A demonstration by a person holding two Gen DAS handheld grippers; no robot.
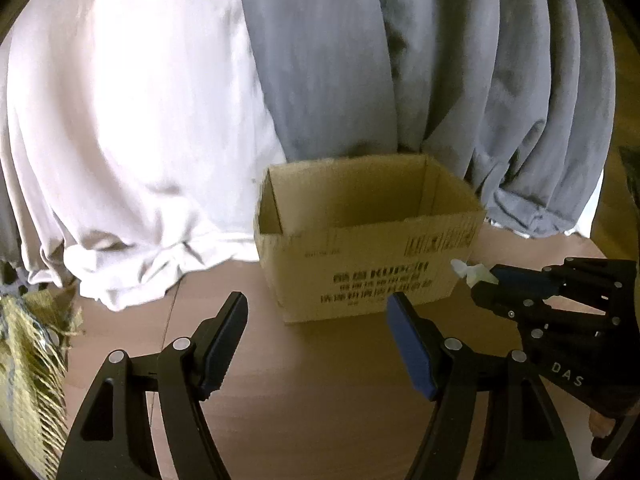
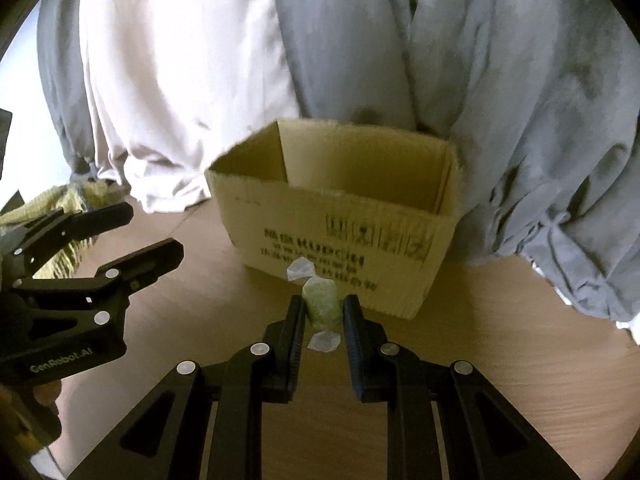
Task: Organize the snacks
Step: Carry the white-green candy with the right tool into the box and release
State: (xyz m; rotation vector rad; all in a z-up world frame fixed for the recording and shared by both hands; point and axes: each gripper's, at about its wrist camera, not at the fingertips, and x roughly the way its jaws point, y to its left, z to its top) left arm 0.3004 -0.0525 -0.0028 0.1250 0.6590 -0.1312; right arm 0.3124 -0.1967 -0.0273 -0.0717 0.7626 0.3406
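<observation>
- While the cardboard box [image 2: 340, 236] is sitting open-topped on the wooden desk [image 2: 500, 360], the right gripper [image 2: 322, 312] is carrying a wrapped candy [image 2: 322, 308] toward it, its fingers clenched on the greenish middle with the clear twisted wrapper ends sticking out near and far.
- That candy is hanging just in front of the box's near wall, not yet over the opening; in the left wrist view only its white wrapper tip [image 1: 470, 271] is showing at the right gripper's [image 1: 494, 280] nose.
- The left gripper [image 1: 318, 340] is hovering to the left with its fingers spread wide and holding nothing.
- Pale and grey curtains [image 1: 320, 60] are hanging behind the box, and a fringed yellowish cloth [image 1: 32, 360] is lying at the far left.
- Judging from this, the step in hand is dropping one snack into the box; the box's inside is looking empty as far as it is showing.
- Next move is calling for lifting the candy above the near rim, moving it over the opening, then releasing.
</observation>
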